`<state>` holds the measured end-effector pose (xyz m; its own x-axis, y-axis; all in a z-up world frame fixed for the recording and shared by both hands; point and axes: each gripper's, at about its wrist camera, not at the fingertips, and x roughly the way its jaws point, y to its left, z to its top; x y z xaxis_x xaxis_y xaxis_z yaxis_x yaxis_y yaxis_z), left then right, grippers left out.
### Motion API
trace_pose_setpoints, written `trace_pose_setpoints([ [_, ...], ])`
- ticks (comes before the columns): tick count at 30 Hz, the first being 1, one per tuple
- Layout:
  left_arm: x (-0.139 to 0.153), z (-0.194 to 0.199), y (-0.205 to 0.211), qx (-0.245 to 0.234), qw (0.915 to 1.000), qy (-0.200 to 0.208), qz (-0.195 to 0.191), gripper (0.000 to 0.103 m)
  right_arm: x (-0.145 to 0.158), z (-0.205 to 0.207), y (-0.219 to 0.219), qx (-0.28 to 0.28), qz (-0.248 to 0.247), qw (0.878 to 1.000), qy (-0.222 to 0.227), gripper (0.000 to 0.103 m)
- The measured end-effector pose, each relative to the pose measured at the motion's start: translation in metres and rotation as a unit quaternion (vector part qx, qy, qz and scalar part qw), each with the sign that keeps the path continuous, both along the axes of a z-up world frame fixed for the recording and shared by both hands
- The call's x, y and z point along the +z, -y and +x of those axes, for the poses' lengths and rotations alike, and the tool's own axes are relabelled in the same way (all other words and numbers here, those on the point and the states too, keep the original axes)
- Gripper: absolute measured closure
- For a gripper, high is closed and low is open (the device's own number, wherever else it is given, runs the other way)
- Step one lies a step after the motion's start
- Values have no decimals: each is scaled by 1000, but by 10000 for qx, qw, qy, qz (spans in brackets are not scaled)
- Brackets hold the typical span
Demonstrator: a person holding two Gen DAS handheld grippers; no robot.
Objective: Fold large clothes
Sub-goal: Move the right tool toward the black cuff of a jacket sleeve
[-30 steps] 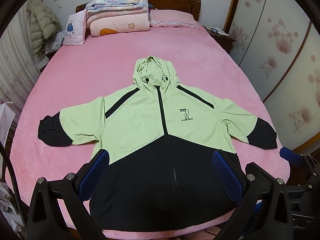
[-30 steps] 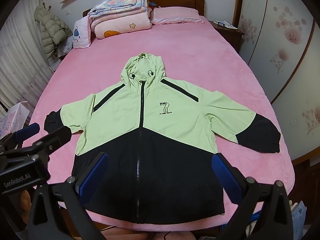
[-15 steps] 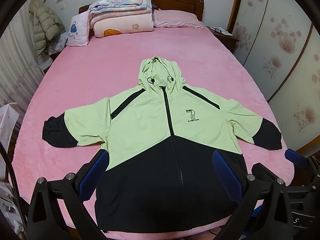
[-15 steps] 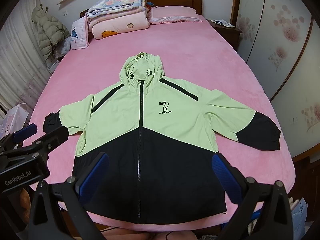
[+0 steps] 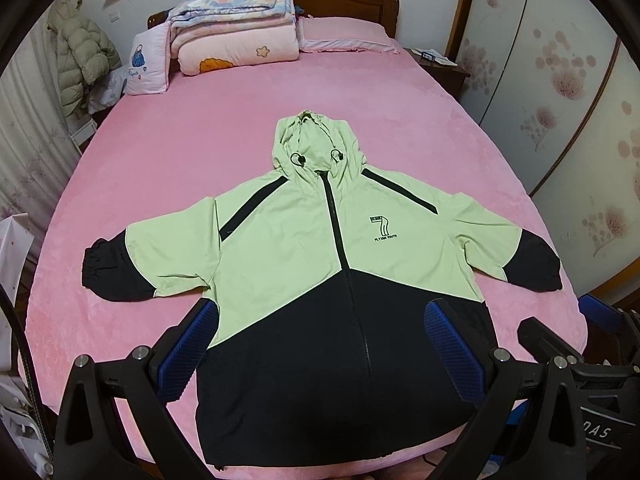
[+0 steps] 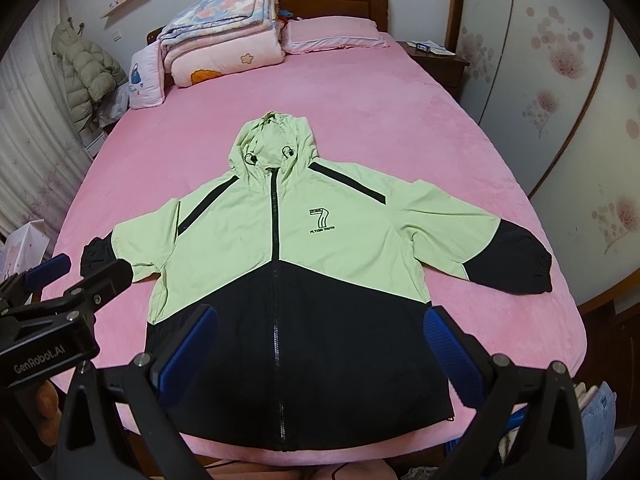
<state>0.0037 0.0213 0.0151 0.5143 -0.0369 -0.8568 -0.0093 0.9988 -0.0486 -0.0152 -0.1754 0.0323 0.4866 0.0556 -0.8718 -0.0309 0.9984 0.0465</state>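
On the bed point(image 5: 168, 168): jacket point(image 5: 296, 248) flat, hood at 12 o'clock
Left gripper point(image 5: 320, 350): released, empty
Right gripper point(image 6: 320, 350): released, empty

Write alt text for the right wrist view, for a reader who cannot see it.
A light green and black hooded jacket lies zipped, front up, sleeves spread, on a pink bed. The right gripper hovers near its black hem, jaws open and empty; the left gripper shows at the left edge. Folded quilts and a pillow sit by the headboard.
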Motion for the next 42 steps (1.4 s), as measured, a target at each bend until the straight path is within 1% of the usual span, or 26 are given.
trace_pose_setpoints([
  [8,3,4,-2,-177,9996,-42,-219,1,17,-13,5,-262,-248,9990,264,0],
  [12,7,5,6,-376,9984,-52,-416,1,28,-21,11,-386,-407,9976,410,0],
  [14,10,6,13,-475,9979,-29,-449,1,34,-26,15,-476,-503,9962,521,0],
  [19,19,5,33,-693,9968,95,-386,1,46,-32,31,-718,-708,9920,759,0],
  [24,23,13,60,-834,9959,90,-342,1,52,-29,59,-887,-597,9911,791,0],
  [28,23,26,87,-832,9963,79,-223,1,52,-20,90,-993,-487,9901,870,0],
  [31,24,38,113,-775,9969,64,-154,1,49,-9,119,-1004,-294,9904,899,0],
  [32,24,42,122,-764,9969,55,-160,1,46,-2,134,-989,-149,9912,865,0],
  [34,21,53,144,-752,9971,0,-153,1,39,7,154,-974,30,9922,774,0],
  [38,11,78,192,-736,9971,-180,-113,1,17,31,214,-1068,295,9922,572,1],
  [40,2,91,218,-738,9968,-278,-114,1,6,38,239,-1151,441,9910,517,2],
  [42,-12,105,250,-771,9963,-378,-69,1,-11,49,277,-1277,673,9887,399,5],
])
